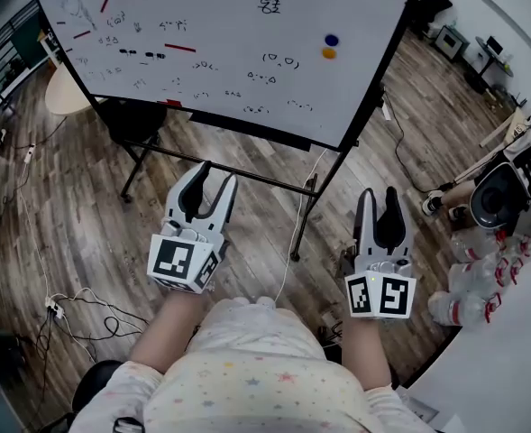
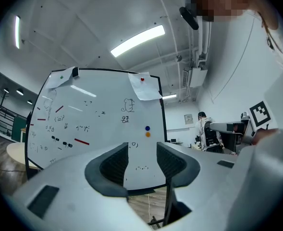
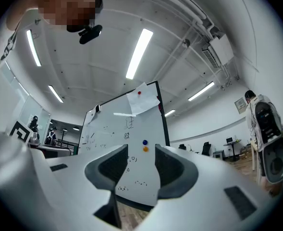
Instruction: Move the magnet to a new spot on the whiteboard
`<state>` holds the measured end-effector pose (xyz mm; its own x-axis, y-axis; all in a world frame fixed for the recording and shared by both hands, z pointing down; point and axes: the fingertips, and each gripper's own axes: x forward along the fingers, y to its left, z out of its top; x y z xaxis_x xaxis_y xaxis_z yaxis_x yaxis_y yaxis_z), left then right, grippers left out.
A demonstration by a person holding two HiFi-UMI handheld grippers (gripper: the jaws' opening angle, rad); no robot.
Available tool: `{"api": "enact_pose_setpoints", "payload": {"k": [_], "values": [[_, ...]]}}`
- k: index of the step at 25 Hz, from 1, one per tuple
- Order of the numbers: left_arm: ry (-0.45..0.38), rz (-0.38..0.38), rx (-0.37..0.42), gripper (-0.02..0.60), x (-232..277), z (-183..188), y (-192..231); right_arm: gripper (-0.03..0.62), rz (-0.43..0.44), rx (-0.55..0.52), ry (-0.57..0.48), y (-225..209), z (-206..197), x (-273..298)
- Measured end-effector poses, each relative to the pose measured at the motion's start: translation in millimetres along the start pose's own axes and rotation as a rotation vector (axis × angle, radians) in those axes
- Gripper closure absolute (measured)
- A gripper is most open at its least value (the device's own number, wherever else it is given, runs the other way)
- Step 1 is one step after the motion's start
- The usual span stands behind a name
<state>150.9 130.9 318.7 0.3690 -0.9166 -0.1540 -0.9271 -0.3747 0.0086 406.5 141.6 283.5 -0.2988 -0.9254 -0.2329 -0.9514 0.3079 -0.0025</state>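
A whiteboard [image 1: 238, 52] on a black stand faces me, covered with small doodles. A blue magnet [image 1: 332, 40] and an orange magnet [image 1: 329, 53] sit one above the other at its right side; they also show as the blue magnet [image 2: 147, 128] and orange magnet [image 2: 148, 134], and again as the blue magnet [image 3: 144, 142] and orange magnet [image 3: 145, 148]. My left gripper [image 1: 213, 184] and right gripper [image 1: 379, 197] are held low, well short of the board. Both stand open with nothing between the jaws.
Black and red marker strokes or magnets [image 1: 180, 48] dot the board's left half. A round wooden table [image 1: 62, 93] stands behind the board at left. A white table edge with plastic bottles [image 1: 472, 287] is at right. Cables [image 1: 76, 309] lie on the wooden floor.
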Motion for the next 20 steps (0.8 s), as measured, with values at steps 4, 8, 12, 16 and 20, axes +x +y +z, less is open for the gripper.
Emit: {"api": "enact_pose_setpoints", "payload": {"k": [4, 8, 12, 16, 20], "values": [[-0.014, 0.028, 0.027, 0.368, 9.0, 4.7, 1.4, 0.356, -0.002, -0.005, 0.0, -9.5, -3.4, 12.5], [-0.006, 0.038, 0.033, 0.337, 25.0, 4.6, 2.3, 0.338, 0.005, 0.015, -0.003, -17.3, -5.3, 26.7], [0.002, 0.024, 0.029, 0.336, 45.4, -1.9, 8.1, 0.335, 0.004, 0.019, 0.004, -20.1, -10.5, 44.0], [-0.001, 0.006, 0.015, 0.335, 73.1, -11.4, 26.1, 0.331, -0.023, 0.0, 0.009, -21.7, -19.5, 71.7], [-0.008, -0.015, 0.017, 0.336, 105.0, -14.1, 54.1, 0.33, -0.033, -0.021, 0.011, -15.9, -26.1, 110.8]]}}
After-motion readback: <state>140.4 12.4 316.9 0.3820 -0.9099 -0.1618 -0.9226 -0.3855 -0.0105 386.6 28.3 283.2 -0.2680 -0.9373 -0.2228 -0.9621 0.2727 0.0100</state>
